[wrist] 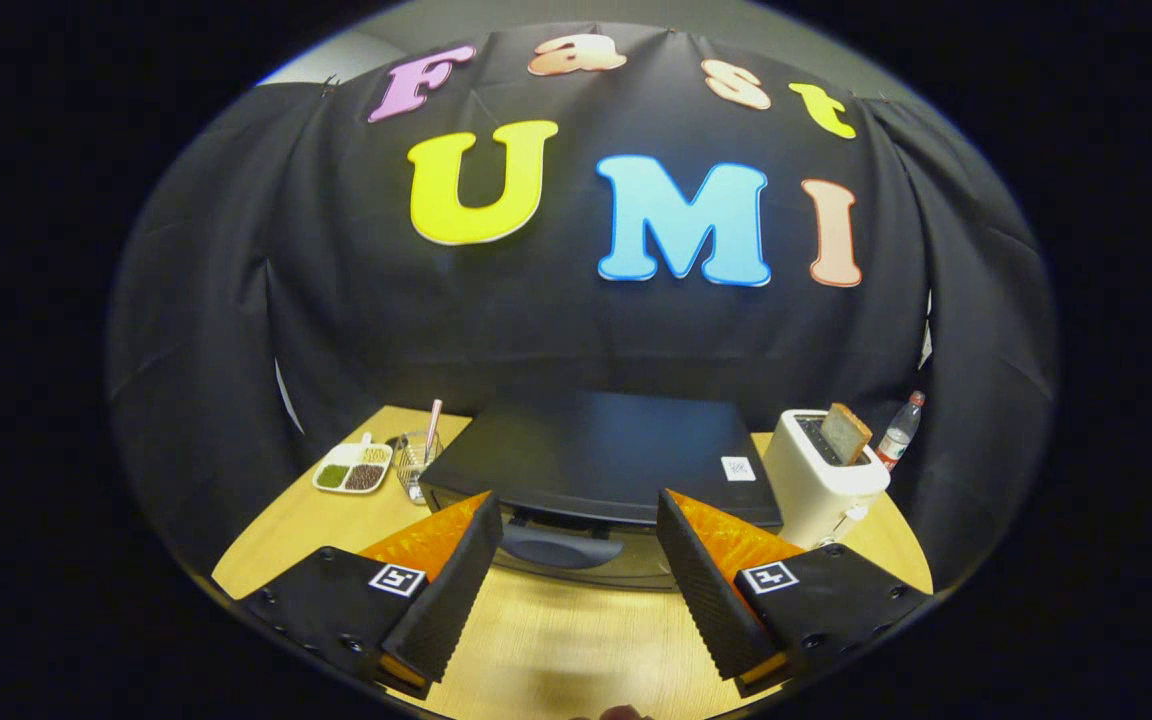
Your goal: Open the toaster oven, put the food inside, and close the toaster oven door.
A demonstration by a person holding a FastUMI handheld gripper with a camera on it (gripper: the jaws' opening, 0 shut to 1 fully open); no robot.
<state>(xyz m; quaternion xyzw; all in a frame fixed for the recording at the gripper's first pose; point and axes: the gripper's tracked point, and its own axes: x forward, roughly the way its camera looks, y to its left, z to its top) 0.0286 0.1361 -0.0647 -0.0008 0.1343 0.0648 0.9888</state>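
Observation:
A black toaster oven (596, 455) stands on the wooden table (556, 640) just ahead of my fingers, seen from above and in front. Its door is shut, and the dark door handle (558, 547) shows between my fingertips, a little beyond them. My gripper (579, 515) is open, with nothing between its fingers. A slice of brown bread (845, 432) stands upright in the slot of a white toaster (821, 482) to the right of the oven.
Left of the oven lie a white divided dish (353, 468) with green and brown fillings and a glass (417, 460) holding a pink straw. A small bottle (900, 431) with a red cap stands behind the white toaster. Black cloth walls close in all round.

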